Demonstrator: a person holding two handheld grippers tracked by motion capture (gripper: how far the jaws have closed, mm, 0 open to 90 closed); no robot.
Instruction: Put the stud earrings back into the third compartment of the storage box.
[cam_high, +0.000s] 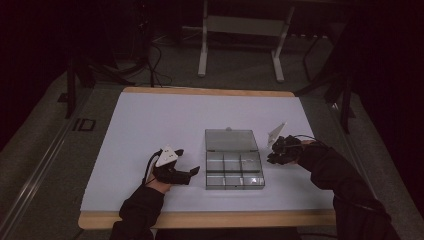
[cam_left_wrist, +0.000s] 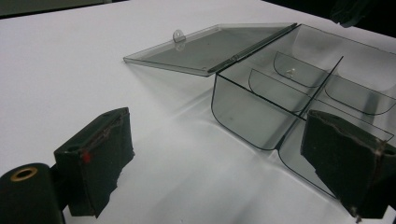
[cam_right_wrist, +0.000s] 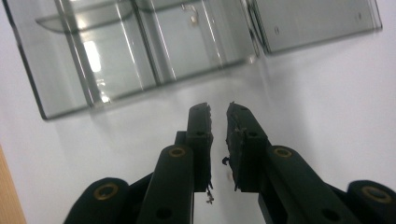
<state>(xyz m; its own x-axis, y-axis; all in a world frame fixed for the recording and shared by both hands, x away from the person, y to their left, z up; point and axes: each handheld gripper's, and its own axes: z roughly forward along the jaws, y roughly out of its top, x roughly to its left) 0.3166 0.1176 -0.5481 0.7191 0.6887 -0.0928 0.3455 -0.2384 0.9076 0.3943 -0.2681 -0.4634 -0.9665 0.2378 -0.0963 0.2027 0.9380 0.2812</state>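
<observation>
A clear plastic box (cam_high: 234, 170) sits a little right of the middle of the white tabletop (cam_high: 150, 120), its lid (cam_high: 231, 140) thrown back flat on the far side and lying on the sheet. The box is split into small compartments, and in the left gripper view a tiny pale thing (cam_left_wrist: 291, 72) lies in one of the far ones; I can't tell what it is.

The left gripper (cam_high: 186, 169) rests low just beside the box's left wall, its fingers (cam_left_wrist: 95, 158) standing wide apart with nothing between them. In its own view one finger sits on bare tabletop and the other is in front of the box's near corner, so close that I cannot say whether it touches the box.

The right gripper (cam_high: 274, 152) hangs just off the box's right side, near the hinge end. Its fingers (cam_right_wrist: 201, 135) are drawn nearly together, a thin slit left between them, and nothing is caught there. Bare sheet lies between those tips and the box wall (cam_right_wrist: 140, 93).

Nothing else lies on the sheet around the box. Beyond the far wooden edge (cam_high: 207, 91) of the tabletop a white frame (cam_high: 240, 30) stands on the dark floor, with cables (cam_high: 157, 65) trailing to its left.
</observation>
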